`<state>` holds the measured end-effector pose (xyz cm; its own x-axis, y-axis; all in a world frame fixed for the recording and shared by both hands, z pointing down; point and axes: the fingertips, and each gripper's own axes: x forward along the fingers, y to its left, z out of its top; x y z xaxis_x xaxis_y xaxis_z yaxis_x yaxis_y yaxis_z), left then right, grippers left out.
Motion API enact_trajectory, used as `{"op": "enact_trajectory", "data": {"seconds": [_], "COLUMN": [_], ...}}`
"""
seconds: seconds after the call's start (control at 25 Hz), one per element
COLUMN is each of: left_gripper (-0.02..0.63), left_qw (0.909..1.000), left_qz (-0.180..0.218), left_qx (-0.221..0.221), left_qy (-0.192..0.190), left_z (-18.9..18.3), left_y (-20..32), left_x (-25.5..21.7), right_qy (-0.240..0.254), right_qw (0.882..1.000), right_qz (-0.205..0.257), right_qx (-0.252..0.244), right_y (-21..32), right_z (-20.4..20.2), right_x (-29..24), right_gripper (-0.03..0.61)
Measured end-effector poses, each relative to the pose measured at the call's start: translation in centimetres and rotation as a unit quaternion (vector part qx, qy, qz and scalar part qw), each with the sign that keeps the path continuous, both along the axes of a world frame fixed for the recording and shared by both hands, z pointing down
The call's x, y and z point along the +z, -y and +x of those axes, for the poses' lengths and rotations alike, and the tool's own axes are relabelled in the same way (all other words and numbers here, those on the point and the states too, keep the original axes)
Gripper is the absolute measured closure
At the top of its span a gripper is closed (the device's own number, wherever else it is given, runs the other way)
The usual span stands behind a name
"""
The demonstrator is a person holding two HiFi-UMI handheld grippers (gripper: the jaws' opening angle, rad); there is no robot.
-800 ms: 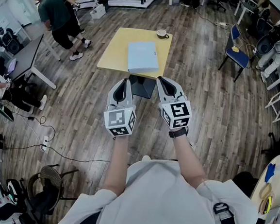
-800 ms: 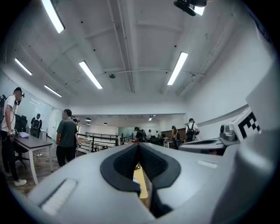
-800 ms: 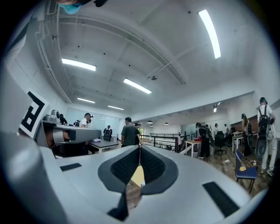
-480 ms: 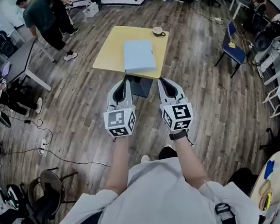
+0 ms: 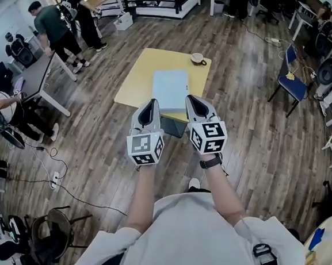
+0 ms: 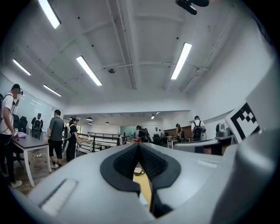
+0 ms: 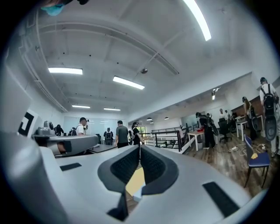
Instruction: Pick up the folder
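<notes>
A pale blue folder [image 5: 170, 89] lies flat on the yellow table [image 5: 139, 77], near its front edge. Both grippers are held level in front of the person, side by side, just short of the table's near edge. My left gripper [image 5: 152, 103] is shut with nothing in it, its tip near the folder's near left corner. My right gripper [image 5: 190, 99] is likewise shut and empty, its tip at the folder's near right corner. Between the closed jaws, the left gripper view shows a strip of yellow table [image 6: 142, 183], and the right gripper view shows the table [image 7: 136, 180] and the folder's edge [image 7: 139, 192].
A cup on a saucer [image 5: 198, 58] stands at the table's far right corner. A dark base [image 5: 172, 125] shows under the table. A blue chair [image 5: 291, 82] stands to the right, a grey desk [image 5: 35, 77] to the left. People [image 5: 54, 27] stand far left.
The person has stepped closer to the yellow table; the gripper tips now reach its near edge and the folder's near corners. Both grippers stay shut.
</notes>
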<state>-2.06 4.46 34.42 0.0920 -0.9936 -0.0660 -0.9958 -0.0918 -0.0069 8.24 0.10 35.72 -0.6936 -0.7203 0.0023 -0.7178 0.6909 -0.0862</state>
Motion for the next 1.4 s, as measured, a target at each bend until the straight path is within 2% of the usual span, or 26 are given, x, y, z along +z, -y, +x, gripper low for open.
{"op": "enact_trajectory", "data": {"seconds": [0.16, 0.36, 0.52, 0.72, 0.92, 1.04, 1.12, 1.24, 1.4], "left_gripper": [0.603, 0.603, 0.603, 0.603, 0.603, 0.603, 0.603, 0.603, 0.603], "left_qw": [0.9999, 0.998, 0.9961, 0.9961, 0.996, 0.9952, 0.9922, 0.9822, 0.9697], "left_qz": [-0.013, -0.062, -0.086, -0.08, -0.067, -0.072, -0.091, -0.138, -0.196], "left_qx": [-0.008, -0.004, 0.008, 0.025, 0.055, 0.061, 0.073, 0.093, 0.089], "left_qy": [-0.005, -0.01, -0.02, -0.026, -0.019, -0.025, -0.043, -0.087, -0.116], "left_z": [0.8, 0.8, -0.7, -3.7, -7.0, -9.4, -10.2, -12.2, -15.1], "left_y": [3.4, 7.2, 11.1, 18.8, 27.2, 30.9, 32.4, 34.3, 36.0], "left_x": [0.4, 3.6, 5.5, 5.9, 4.8, 5.5, 7.3, 11.2, 17.0], "right_qy": [0.025, -0.013, -0.035, -0.05, -0.104, -0.102, -0.109, -0.121, -0.136], "right_qw": [1.0, 0.998, 0.997, 0.997, 0.993, 0.992, 0.99, 0.985, 0.976], "right_qz": [0.0, -0.049, -0.059, -0.055, -0.059, -0.067, -0.085, -0.119, -0.17], "right_qx": [-0.001, -0.021, -0.03, -0.037, -0.019, -0.005, 0.009, 0.027, 0.023], "right_y": [4.4, 8.4, 11.2, 18.1, 25.5, 29.1, 30.6, 31.9, 33.0], "right_z": [1.0, 0.1, -2.0, -5.4, -8.3, -9.9, -10.1, -10.8, -11.8], "right_x": [-0.5, 4.2, 6.2, 6.5, 6.8, 7.5, 9.0, 12.3, 17.9], "right_gripper": [0.566, 0.566, 0.566, 0.565, 0.565, 0.565, 0.565, 0.565, 0.565]}}
